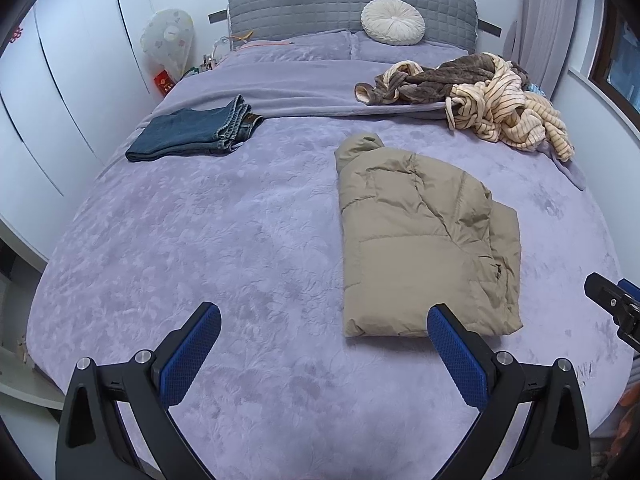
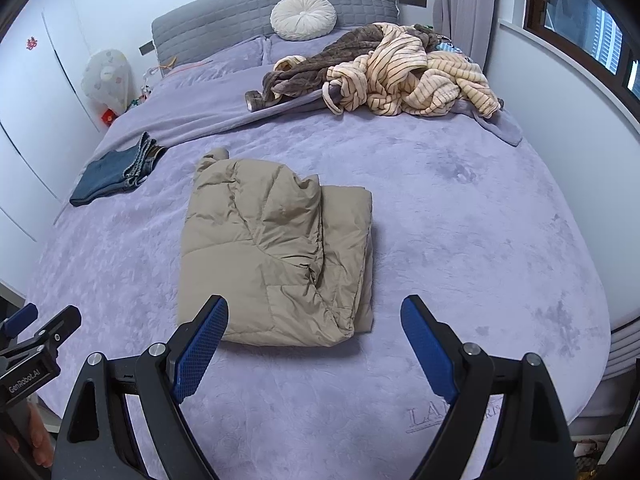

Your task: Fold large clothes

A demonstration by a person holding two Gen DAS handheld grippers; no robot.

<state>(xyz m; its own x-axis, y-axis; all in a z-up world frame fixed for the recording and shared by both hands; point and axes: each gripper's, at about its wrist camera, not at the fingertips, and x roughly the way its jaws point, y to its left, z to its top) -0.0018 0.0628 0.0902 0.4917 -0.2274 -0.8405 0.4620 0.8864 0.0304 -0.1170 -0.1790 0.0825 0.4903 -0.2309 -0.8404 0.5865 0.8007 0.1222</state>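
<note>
A tan puffer jacket (image 1: 420,240) (image 2: 276,252) lies folded into a long rectangle on the purple bedspread (image 1: 224,248) (image 2: 460,240). My left gripper (image 1: 324,316) hangs open above the bed's near edge, left of the jacket's near end, with nothing between its blue pads (image 1: 188,360). Over that same near end my right gripper (image 2: 316,312) also stands open and holds nothing. Folded blue jeans (image 1: 192,134) (image 2: 116,174) rest at the far left. A heap of unfolded striped cream and brown clothes (image 1: 476,94) (image 2: 392,74) lies at the far right.
A grey padded headboard (image 1: 344,4) with a round cream cushion (image 1: 392,22) closes the far end. White wardrobe doors (image 1: 52,92) run along the left, and a window sill and curtain (image 2: 568,92) along the right. The other gripper shows at each view's edge (image 1: 616,304) (image 2: 32,344).
</note>
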